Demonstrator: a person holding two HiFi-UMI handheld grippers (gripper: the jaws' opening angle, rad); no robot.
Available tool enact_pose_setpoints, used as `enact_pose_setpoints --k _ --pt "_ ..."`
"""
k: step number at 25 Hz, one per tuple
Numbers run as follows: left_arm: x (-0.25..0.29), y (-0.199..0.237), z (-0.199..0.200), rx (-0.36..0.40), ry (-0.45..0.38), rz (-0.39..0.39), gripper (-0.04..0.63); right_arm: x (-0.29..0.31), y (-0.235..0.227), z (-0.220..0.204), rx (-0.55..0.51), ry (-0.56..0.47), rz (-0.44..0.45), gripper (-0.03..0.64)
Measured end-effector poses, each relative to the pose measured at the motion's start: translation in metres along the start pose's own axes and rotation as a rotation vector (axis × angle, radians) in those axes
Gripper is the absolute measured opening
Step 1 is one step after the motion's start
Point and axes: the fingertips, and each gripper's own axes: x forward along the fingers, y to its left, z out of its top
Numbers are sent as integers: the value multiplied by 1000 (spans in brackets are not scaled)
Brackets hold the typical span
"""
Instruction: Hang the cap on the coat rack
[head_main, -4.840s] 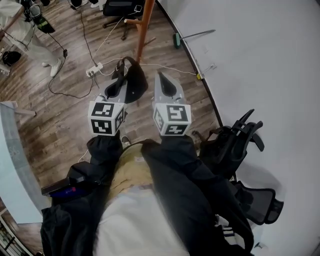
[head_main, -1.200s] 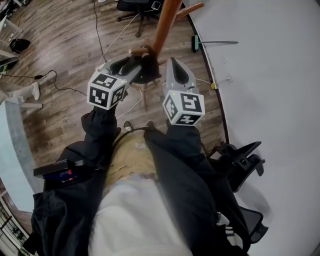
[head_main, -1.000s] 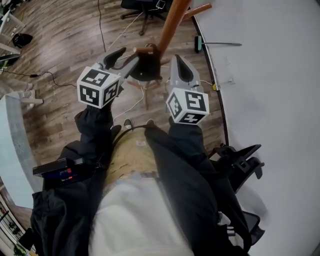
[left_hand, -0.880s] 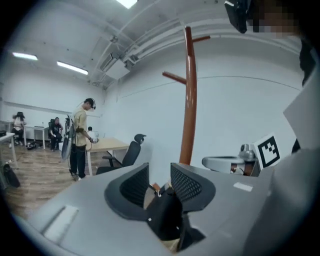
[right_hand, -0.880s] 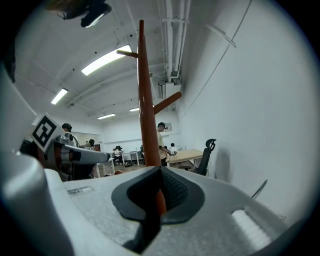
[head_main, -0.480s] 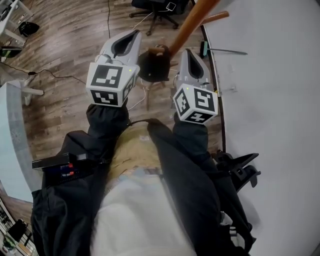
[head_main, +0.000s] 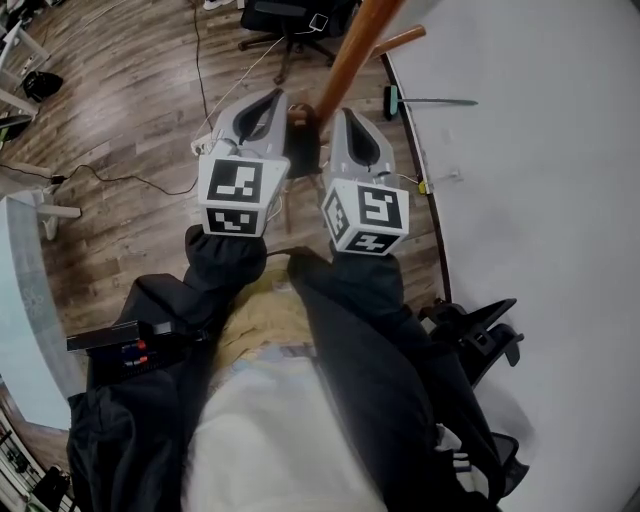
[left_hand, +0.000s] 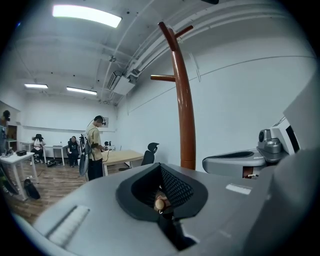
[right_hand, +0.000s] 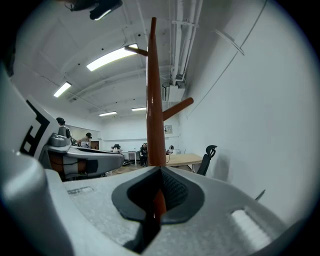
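1. Left gripper (head_main: 268, 100): in its own view the jaws (left_hand: 160, 200) are pressed together with only a thin slit between them. A little tan knob shows through the slit, can't say for sure what it is. Nothing is clamped.
2. Right gripper (head_main: 342, 118): same deal, jaws (right_hand: 160, 195) together and empty. The brown pole shows through the slit.
3. The cap (head_main: 304, 152) is the dark lump in the gap between the two grippers, just right of the left one and just left of the right one. Its top sits at a short brown peg (head_main: 297, 112), so it looks hung there. Neither gripper has hold of it.
4. The coat rack (head_main: 348, 58) rises just beyond both jaw tips. It stands a bit right of centre ahead of the left gripper (left_hand: 185, 100) and straight ahead of the right one (right_hand: 152, 90).
5. The two grippers are side by side and close, and each one shows in the other's view (left_hand: 235, 162) (right_hand: 85, 160).
6. The white wall (head_main: 540, 150) is off to the right of the right gripper. The wood floor (head_main: 130, 110), with cables on it, spreads to the left of the left gripper.
7. A person (left_hand: 94, 150) stands well beyond the left gripper, to its left.
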Motion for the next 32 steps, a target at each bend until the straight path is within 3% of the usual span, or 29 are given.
enact_pose_setpoints --k 13,25,32 --pt "1 -5 -3 4 8 -12 2 -7 -1 3 -29 -11 -15 -5" --pt "-2 5 -9 -24 34 13 2 -9 -2 -5 -26 7 -8 -5" --pt "-11 20 -15 1 60 52 2 -16 -1 -5 -33 9 -10 -5"
